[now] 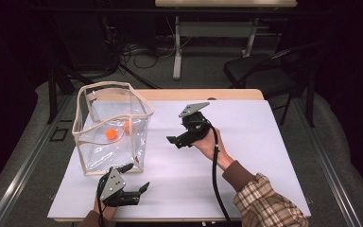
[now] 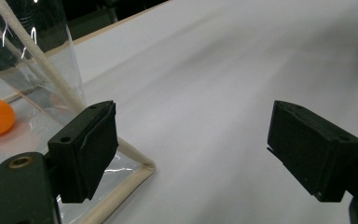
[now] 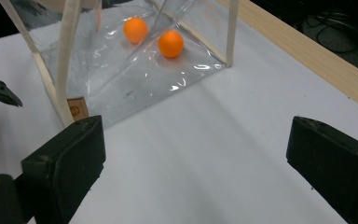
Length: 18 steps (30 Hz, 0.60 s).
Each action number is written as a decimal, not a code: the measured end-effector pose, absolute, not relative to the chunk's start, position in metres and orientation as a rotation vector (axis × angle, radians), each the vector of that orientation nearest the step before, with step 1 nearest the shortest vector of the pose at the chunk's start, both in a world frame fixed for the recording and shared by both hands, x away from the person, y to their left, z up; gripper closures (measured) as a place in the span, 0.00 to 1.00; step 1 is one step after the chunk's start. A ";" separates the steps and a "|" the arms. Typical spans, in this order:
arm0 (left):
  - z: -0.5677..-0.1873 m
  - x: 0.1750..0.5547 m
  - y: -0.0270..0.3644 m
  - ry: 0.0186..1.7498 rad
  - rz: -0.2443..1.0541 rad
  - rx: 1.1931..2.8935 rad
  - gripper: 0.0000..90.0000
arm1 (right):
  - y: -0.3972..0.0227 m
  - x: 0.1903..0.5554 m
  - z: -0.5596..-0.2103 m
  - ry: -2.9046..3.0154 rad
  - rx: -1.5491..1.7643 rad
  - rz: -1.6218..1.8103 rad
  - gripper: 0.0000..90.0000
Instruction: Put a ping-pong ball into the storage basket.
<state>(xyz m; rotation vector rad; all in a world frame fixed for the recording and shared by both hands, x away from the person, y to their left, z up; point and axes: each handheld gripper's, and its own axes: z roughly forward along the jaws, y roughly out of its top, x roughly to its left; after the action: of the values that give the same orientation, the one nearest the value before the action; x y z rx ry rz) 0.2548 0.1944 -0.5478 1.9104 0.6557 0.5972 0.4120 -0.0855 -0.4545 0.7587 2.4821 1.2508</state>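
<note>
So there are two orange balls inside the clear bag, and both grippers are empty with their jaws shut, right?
Not quite: the jaws are open, not shut. Each gripper view shows its two black jaws standing wide apart with nothing between them. The left gripper and right gripper are indeed empty, and two orange balls do lie inside the clear bag.

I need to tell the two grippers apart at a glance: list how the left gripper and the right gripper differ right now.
The left gripper sits low at the table's near edge, by the clear bag's corner; the right gripper is held higher over mid-table, apart from the bag. The left points right, across the table; the right points left, toward the bag. Both are black, open and empty.
</note>
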 end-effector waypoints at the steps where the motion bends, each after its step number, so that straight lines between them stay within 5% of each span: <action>1: -0.548 0.255 0.194 0.654 0.598 1.913 0.18 | -0.087 0.411 -0.456 2.484 0.762 1.241 0.04; 18: -0.548 0.255 0.194 0.653 0.598 1.918 0.18 | -0.116 0.387 -0.479 2.497 0.800 1.205 0.04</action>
<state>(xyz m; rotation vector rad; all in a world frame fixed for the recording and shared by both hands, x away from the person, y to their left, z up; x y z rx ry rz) 0.2550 0.1942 -0.5477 1.9176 0.6531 0.5983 0.3869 -0.1164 -0.4787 0.8004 2.4970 1.2046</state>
